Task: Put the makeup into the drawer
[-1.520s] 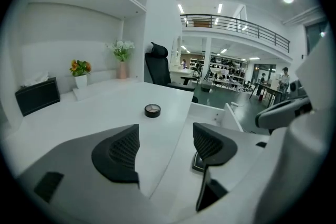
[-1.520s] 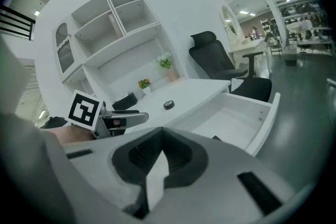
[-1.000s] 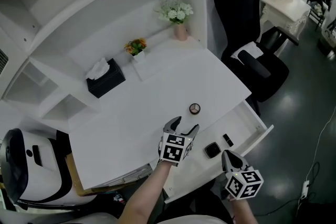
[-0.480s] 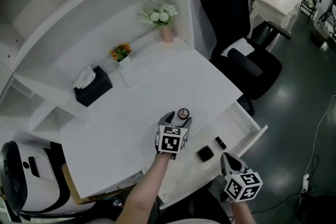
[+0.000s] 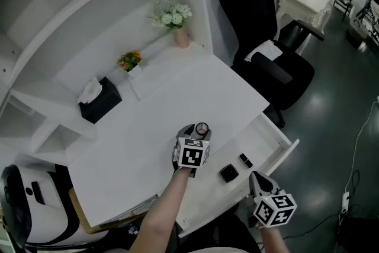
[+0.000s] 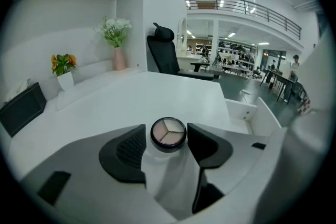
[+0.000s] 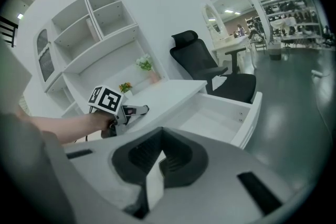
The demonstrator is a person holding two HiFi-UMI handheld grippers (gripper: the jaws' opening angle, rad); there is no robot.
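**A:** Where was the makeup when you looked down?

**B:** The round compact [image 6: 168,131] sat on the white counter [image 5: 177,92], near its front edge. My left claw [image 5: 200,132] was tilted down over it. The jaws had just been closing and stood on either side of the compact, with the pads right beside its rim. I saw no squeeze on it.

**A:** And your other one?

**B:** My right claw [image 5: 256,177] hung low beside the open drawer [image 5: 263,134], jaws together on nothing. A square black case [image 5: 228,173] and a small black piece [image 5: 245,160] lay in that drawer.

**A:** What about the room?

**B:** At the back of the counter, under the white shelves [image 5: 71,15], stood a black tissue box [image 5: 98,105]. Next to it were orange flowers [image 5: 130,60] in a white pot and white flowers [image 5: 172,12] in a pink vase. A black office chair [image 5: 260,38] stood to the right of the counter on a dark, glossy floor [image 5: 337,127].
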